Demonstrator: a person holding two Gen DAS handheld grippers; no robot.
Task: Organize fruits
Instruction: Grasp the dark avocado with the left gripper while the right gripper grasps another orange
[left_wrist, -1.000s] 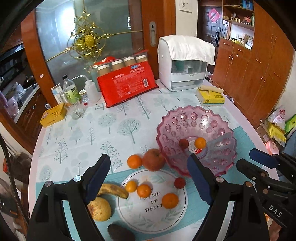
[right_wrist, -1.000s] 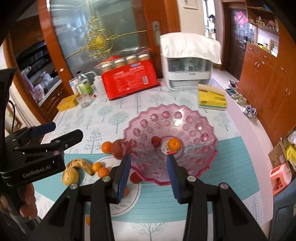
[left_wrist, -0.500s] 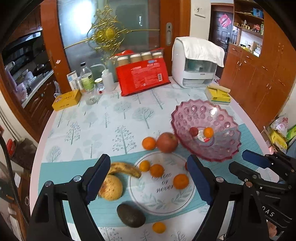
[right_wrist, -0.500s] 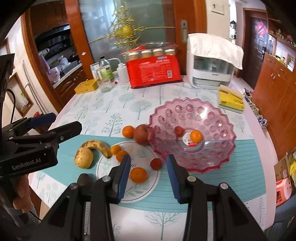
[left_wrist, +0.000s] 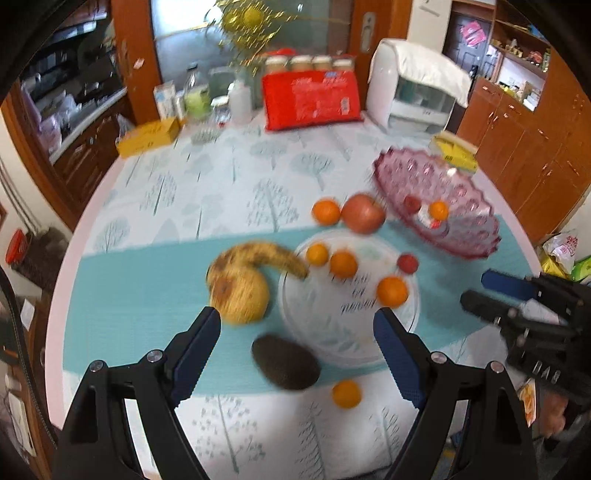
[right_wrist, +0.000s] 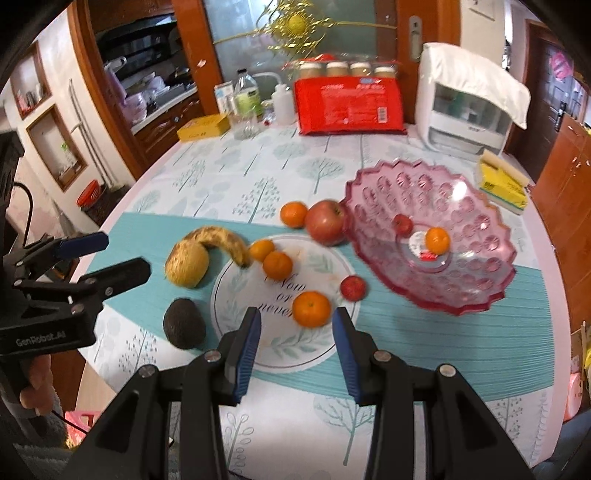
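Note:
A pink fruit bowl (right_wrist: 458, 273) holds an orange (right_wrist: 437, 240) and a small red fruit (right_wrist: 402, 223). A white plate (right_wrist: 280, 347) carries several oranges, one (right_wrist: 311, 308) just ahead of my open, empty right gripper (right_wrist: 295, 325). A small red fruit (right_wrist: 353, 287) sits at the plate's edge. A banana (right_wrist: 221, 240), a yellow pear (right_wrist: 186, 264), an avocado (right_wrist: 184, 323), an apple (right_wrist: 325, 221) and an orange (right_wrist: 293, 214) lie around it. My left gripper (left_wrist: 297, 343) is open and empty above the avocado (left_wrist: 286, 362); the pear (left_wrist: 240, 291) lies left of it.
One loose orange (left_wrist: 345, 393) lies near the table's front edge. At the back stand a red package (right_wrist: 349, 107), a white appliance (right_wrist: 469, 110), bottles (right_wrist: 245, 99) and a yellow box (right_wrist: 203, 127). A yellow sponge pack (right_wrist: 502, 184) lies right of the bowl.
Both grippers have pulled back and to the left, away from the bowl, so the plate, pear, banana and avocado now lie ahead. No fruit has moved. Both stayed open.

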